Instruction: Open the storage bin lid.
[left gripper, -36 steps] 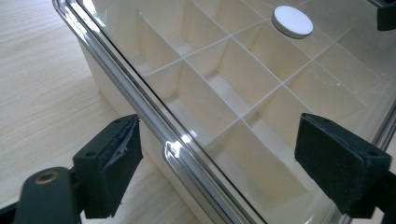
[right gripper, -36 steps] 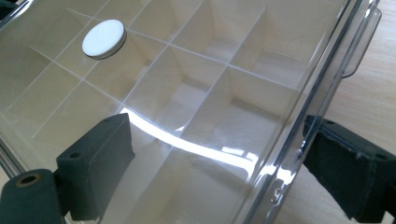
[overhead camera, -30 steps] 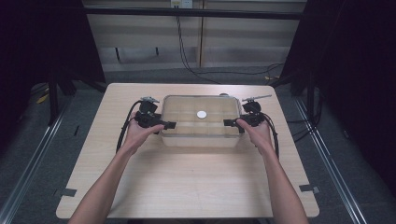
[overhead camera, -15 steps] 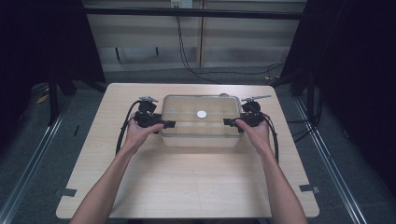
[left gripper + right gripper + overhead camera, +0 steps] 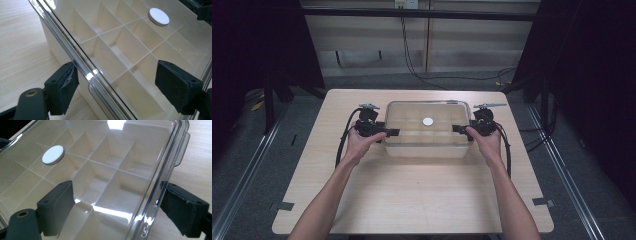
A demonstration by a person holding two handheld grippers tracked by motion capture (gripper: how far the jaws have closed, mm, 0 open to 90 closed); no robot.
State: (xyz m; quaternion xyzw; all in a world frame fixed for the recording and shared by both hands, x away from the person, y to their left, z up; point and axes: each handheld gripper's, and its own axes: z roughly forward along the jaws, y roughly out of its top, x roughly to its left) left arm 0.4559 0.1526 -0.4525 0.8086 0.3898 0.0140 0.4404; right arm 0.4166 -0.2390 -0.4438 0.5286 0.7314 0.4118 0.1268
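Straddling the box [image 5: 428,131] rim — left jaws parted | right jaws parted, closing

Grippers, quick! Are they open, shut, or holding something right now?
Left gripper: open, jaws just closing a little, astride the edge of the clear lid, pads not touching.
Right gripper: open, jaws just closing a little, astride the opposite edge, not gripping.
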